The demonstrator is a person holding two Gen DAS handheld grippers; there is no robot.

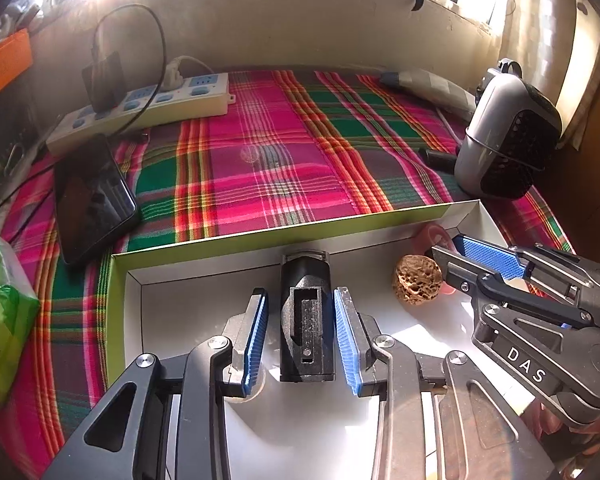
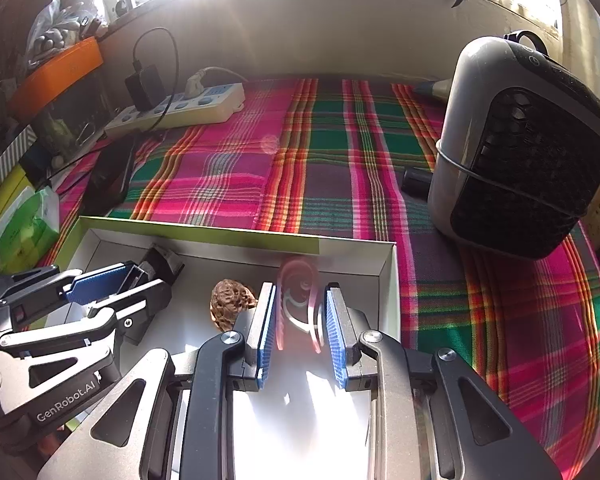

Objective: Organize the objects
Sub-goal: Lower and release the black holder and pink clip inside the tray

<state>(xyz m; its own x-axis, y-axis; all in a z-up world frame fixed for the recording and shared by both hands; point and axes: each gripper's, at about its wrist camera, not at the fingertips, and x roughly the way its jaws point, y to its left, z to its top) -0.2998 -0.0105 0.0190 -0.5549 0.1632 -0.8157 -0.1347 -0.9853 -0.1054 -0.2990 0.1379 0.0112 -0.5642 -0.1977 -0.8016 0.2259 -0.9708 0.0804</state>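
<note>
Black plastic block (image 1: 307, 320) lies lengthwise between left gripper (image 1: 300, 340) jaws, parted, clear of it; right gripper (image 2: 300, 332) jaws bracket pink ring (image 2: 300, 304), contact unclear.

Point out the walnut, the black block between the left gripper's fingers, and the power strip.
walnut (image 1: 418, 283): left wrist view, middle of its wrinkled shell.
black block (image 1: 306, 320): left wrist view, its recessed top face.
power strip (image 2: 180, 110): right wrist view, its socketed top face.
</note>
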